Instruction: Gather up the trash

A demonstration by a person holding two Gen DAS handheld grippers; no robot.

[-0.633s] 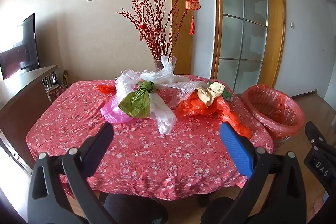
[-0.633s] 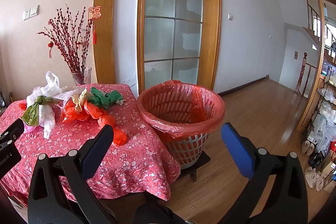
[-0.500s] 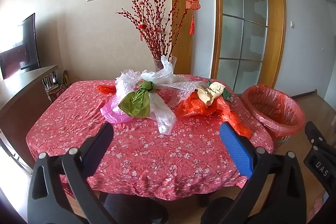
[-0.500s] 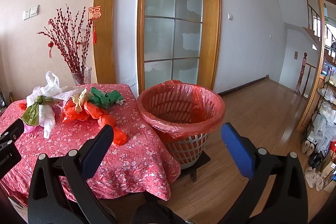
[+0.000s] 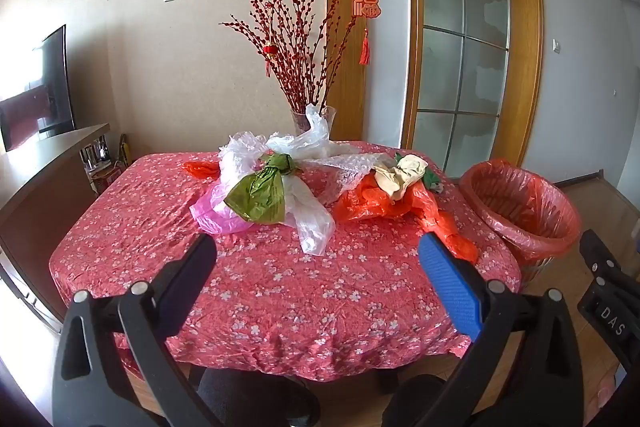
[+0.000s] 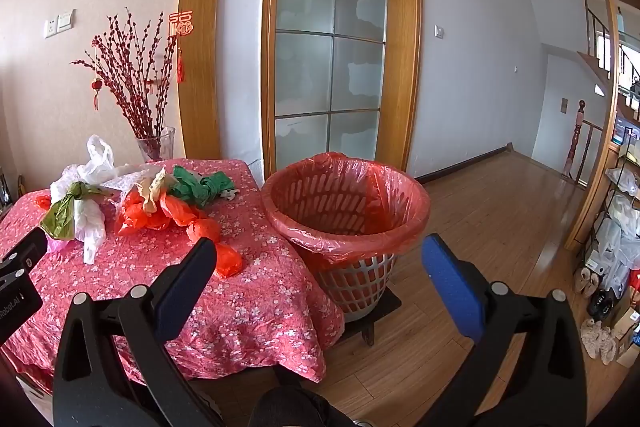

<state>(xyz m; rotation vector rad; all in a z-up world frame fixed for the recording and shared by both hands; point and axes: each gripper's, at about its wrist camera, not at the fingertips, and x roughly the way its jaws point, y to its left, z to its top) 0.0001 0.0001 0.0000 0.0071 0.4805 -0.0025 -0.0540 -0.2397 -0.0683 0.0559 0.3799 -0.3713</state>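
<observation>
Bench (image 5: 280, 291), red floral cloth: carries all loose trash, heaped toward its far side, no change from the earlier frames. Basket (image 6: 348, 211), white, red liner: on a low stand on the floor just beside the bench's right edge, mouth upward. Orange bag (image 5: 400, 205): long axis running from mid-bench toward the near right edge, its knotted tail nearest the left gripper's blue finger. White bag (image 5: 310, 217): tail pointing toward the camera. Green bag (image 5: 260, 193): lying across the white one. Left gripper (image 5: 316, 267): jaws spread wide, empty, short of the heap. Right gripper (image 6: 320, 267): jaws wide, empty, facing the basket.
</observation>
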